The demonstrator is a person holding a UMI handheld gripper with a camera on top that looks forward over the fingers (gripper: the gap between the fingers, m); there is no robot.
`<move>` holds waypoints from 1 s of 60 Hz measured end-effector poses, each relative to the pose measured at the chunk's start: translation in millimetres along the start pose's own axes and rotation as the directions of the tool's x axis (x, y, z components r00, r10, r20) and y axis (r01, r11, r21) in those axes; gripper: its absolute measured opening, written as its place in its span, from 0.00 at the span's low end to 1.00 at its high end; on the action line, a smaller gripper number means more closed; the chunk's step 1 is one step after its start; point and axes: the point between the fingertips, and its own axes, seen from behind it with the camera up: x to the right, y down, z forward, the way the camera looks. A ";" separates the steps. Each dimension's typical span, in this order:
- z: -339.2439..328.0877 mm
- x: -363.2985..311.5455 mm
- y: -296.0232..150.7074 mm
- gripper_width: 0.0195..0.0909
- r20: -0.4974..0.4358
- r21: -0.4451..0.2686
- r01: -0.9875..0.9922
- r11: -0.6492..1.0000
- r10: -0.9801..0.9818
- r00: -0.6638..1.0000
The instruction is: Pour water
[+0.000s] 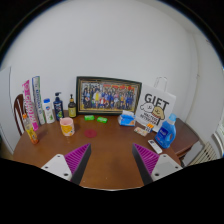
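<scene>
Gripper (108,160): held above the near part of the table, its two fingers spread wide apart with nothing between them.
Pads: the left magenta pad (77,157) and the right one (140,158) face each other across a stretch of bare wood.
Table (108,140): round, brown wood, reaching from under the fingers to the white wall.
Cup (67,126): small, yellow-orange, standing upright beyond the left finger, well apart from it.
Bottles: a white bottle (48,111), a dark one (59,105) and a smaller one (72,106) stand in a row behind the cup, near the wall.
Framed picture (108,96): leans upright against the wall, straight ahead of the fingers.
Green item (96,118): small and flat, just in front of the frame.
Gift bag (157,106): white, printed "GIFT", upright beyond the right finger.
Blue container (165,130): beside the bag, toward the table's right edge.
Remote (154,146): a small pale one, lying near the right finger.
Water: I cannot tell which vessel holds it.
</scene>
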 end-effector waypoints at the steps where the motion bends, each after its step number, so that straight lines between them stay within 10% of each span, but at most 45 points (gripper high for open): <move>1: 0.7 -1.9 0.9 0.92 0.002 -0.003 0.001 1.000 -0.001 1.000; 23: 18.0 -225.9 42.9 0.93 0.176 -0.063 0.044 0.997 -0.033 0.984; 37: 47.5 -415.4 47.4 0.93 0.366 0.010 0.027 1.000 -0.029 0.930; 52: 135.0 -517.3 36.5 0.91 0.375 0.052 -0.018 0.998 -0.003 0.927; 60: 174.7 -529.0 36.5 0.70 0.329 0.047 -0.032 0.998 0.015 0.944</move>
